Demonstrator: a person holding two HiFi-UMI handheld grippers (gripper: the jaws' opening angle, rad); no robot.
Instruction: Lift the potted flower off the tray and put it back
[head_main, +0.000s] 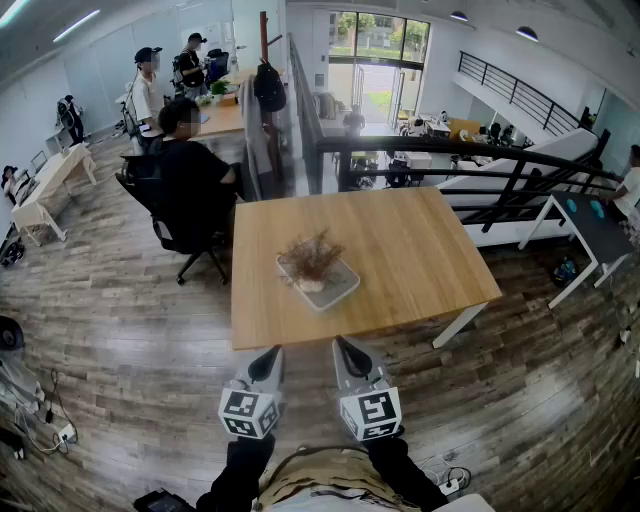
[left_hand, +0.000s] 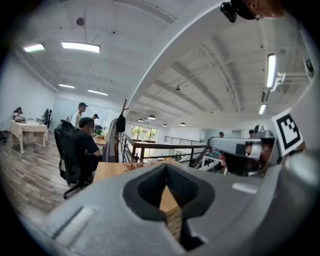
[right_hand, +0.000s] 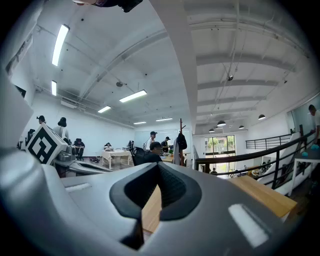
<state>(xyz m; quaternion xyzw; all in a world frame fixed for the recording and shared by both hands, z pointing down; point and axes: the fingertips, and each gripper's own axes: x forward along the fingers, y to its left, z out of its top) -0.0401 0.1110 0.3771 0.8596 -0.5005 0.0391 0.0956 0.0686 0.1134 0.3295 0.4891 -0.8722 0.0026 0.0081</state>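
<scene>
A potted flower (head_main: 312, 258) with dry brown sprigs stands on a pale tray (head_main: 340, 289) in the middle of the wooden table (head_main: 420, 250). My left gripper (head_main: 271, 353) and right gripper (head_main: 344, 346) hang side by side just short of the table's near edge, level and aimed at the tray. Both are shut with nothing between the jaws. In the left gripper view the left gripper (left_hand: 167, 172) frames the tabletop, and the flower's sprigs (left_hand: 133, 165) peek over its rim. In the right gripper view the right gripper (right_hand: 158, 170) shows only table wood through its gap.
A person in black (head_main: 190, 165) sits on an office chair at the table's far left corner. A dark railing (head_main: 450, 148) runs behind the table. A white desk (head_main: 590, 232) stands to the right. Several people stand at the back left. Cables (head_main: 45, 430) lie on the floor at left.
</scene>
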